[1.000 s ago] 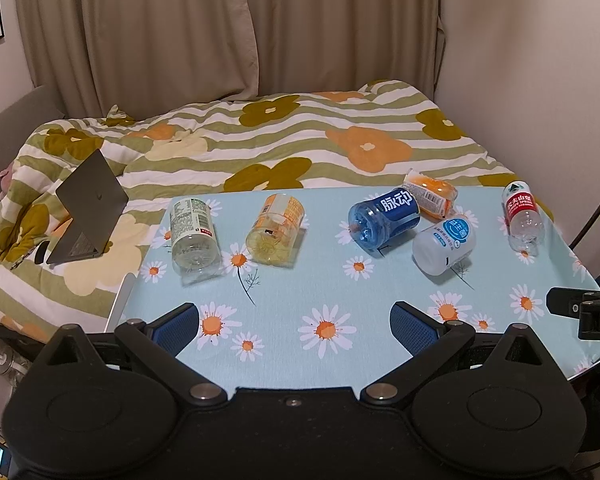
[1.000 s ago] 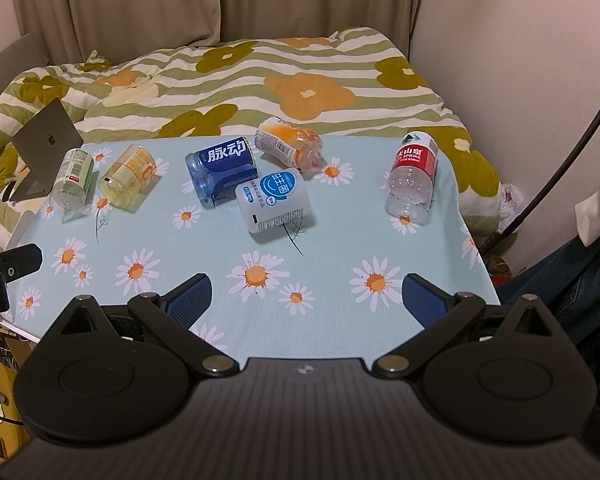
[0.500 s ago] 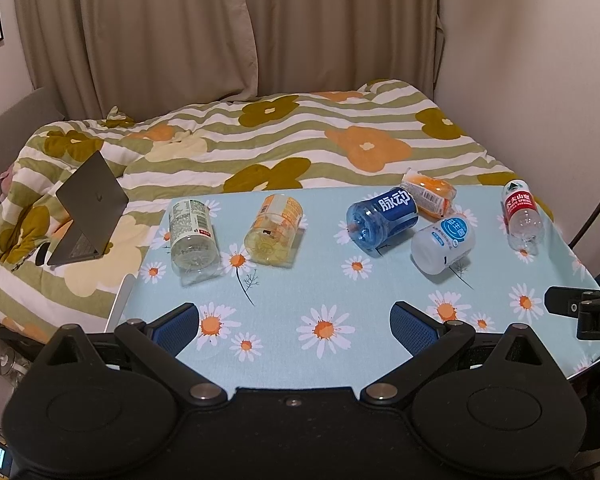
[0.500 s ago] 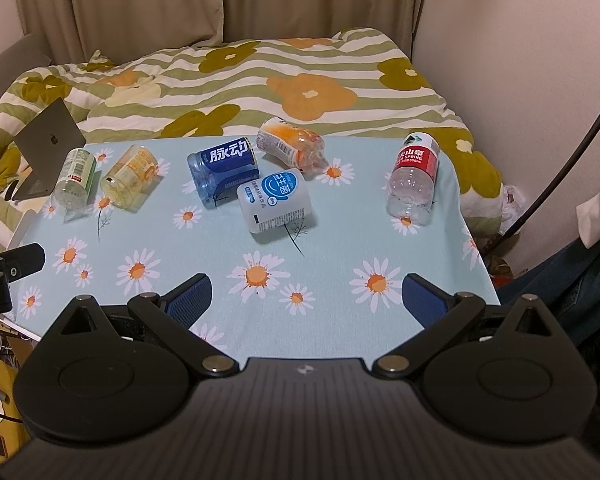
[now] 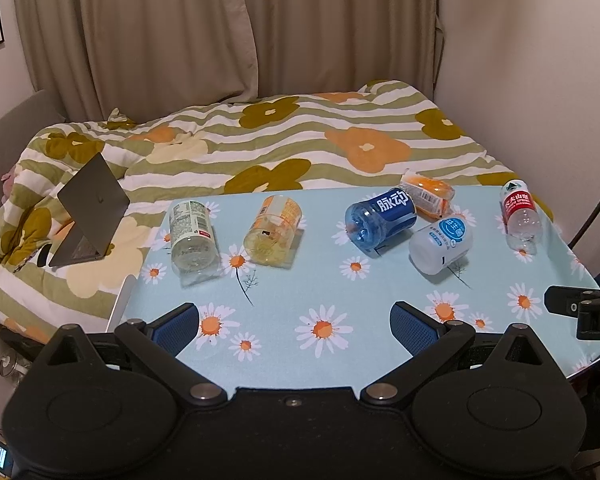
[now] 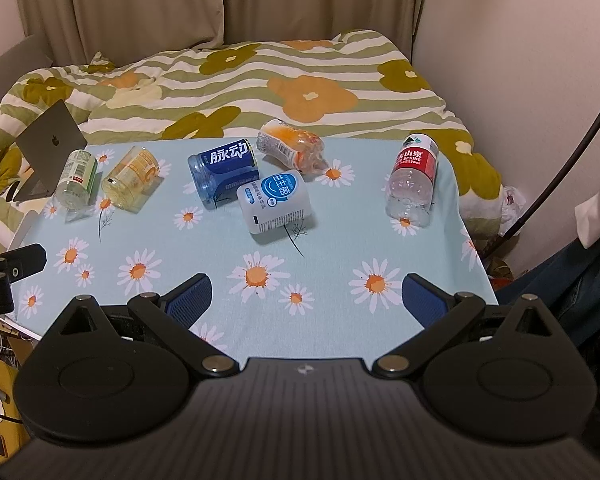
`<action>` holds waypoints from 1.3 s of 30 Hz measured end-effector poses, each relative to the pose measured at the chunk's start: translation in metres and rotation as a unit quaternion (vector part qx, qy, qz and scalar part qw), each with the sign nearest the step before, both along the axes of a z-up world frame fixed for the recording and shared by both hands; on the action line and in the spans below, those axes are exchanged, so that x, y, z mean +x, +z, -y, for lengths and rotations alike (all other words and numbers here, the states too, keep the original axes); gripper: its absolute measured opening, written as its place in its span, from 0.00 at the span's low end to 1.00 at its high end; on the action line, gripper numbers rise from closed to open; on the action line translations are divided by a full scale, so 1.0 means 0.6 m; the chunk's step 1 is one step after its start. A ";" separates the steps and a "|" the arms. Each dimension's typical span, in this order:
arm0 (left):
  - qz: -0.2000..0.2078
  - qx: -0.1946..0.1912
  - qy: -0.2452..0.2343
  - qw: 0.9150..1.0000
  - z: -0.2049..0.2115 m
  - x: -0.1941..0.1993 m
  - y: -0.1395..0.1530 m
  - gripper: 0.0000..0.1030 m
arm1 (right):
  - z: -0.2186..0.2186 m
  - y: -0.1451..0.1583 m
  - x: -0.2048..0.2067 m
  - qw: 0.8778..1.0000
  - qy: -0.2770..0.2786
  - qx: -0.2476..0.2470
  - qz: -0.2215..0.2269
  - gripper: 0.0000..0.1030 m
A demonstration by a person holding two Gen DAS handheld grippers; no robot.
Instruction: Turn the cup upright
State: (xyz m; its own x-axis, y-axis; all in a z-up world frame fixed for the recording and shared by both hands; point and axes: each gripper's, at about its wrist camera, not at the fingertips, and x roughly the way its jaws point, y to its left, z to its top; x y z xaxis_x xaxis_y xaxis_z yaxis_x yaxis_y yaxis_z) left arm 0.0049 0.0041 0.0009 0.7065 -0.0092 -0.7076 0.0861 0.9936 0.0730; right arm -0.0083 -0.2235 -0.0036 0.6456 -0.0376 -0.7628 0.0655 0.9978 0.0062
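Several cut-bottle cups lie on their sides on the daisy-print table (image 5: 340, 296): a green-label one (image 5: 190, 236), a yellow one (image 5: 273, 230), a blue one (image 5: 381, 216), an orange one (image 5: 427, 198), a white one (image 5: 441, 245) and a red-label one (image 5: 520, 216). The right wrist view shows them too: green (image 6: 76, 180), yellow (image 6: 131, 184), blue (image 6: 223, 170), orange (image 6: 292, 148), white (image 6: 275, 201), red (image 6: 411, 176). My left gripper (image 5: 294, 326) and right gripper (image 6: 306, 296) are open and empty, near the table's front edge.
An open laptop (image 5: 90, 216) sits on the flowered bedspread (image 5: 300, 152) left of the table. The bed lies behind the table, with curtains and a wall beyond. A dark cable (image 6: 560, 176) and a person's clothing (image 6: 596, 216) are at the right.
Both grippers have drifted very slightly; the view shifts a little. The cups have not moved and both grippers stay open.
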 end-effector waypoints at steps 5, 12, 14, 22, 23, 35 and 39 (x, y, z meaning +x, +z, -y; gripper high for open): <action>0.000 0.002 0.000 1.000 0.001 -0.004 0.001 1.00 | -0.001 0.000 -0.002 1.000 0.001 0.000 -0.001 1.00; 0.001 0.004 0.001 1.000 0.000 -0.011 0.005 1.00 | -0.003 0.004 -0.006 1.000 0.004 0.001 0.000 1.00; 0.002 0.004 0.003 1.000 -0.001 -0.014 0.005 1.00 | -0.003 0.003 -0.006 1.000 0.004 0.002 -0.001 1.00; 0.005 0.007 0.009 1.000 0.001 -0.020 0.011 1.00 | -0.005 0.001 -0.005 1.000 0.004 0.002 -0.001 1.00; 0.006 0.008 0.009 1.000 0.001 -0.022 0.012 1.00 | -0.003 0.001 -0.007 1.000 0.004 0.003 -0.002 1.00; -0.001 0.011 0.025 1.000 0.018 -0.013 0.022 1.00 | 0.012 0.005 -0.005 0.999 0.031 -0.027 0.006 1.00; -0.002 0.012 0.038 0.999 0.039 0.005 0.025 1.00 | 0.038 0.001 0.008 0.999 0.047 -0.015 0.003 1.00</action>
State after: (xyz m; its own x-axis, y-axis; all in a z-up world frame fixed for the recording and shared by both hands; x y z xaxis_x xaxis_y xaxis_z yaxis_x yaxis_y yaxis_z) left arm 0.0076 -0.0195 0.0158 0.7023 0.0612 -0.7092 0.0100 0.9953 0.0958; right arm -0.0033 -0.2462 -0.0031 0.6512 0.0001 -0.7589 -0.0284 0.9993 -0.0242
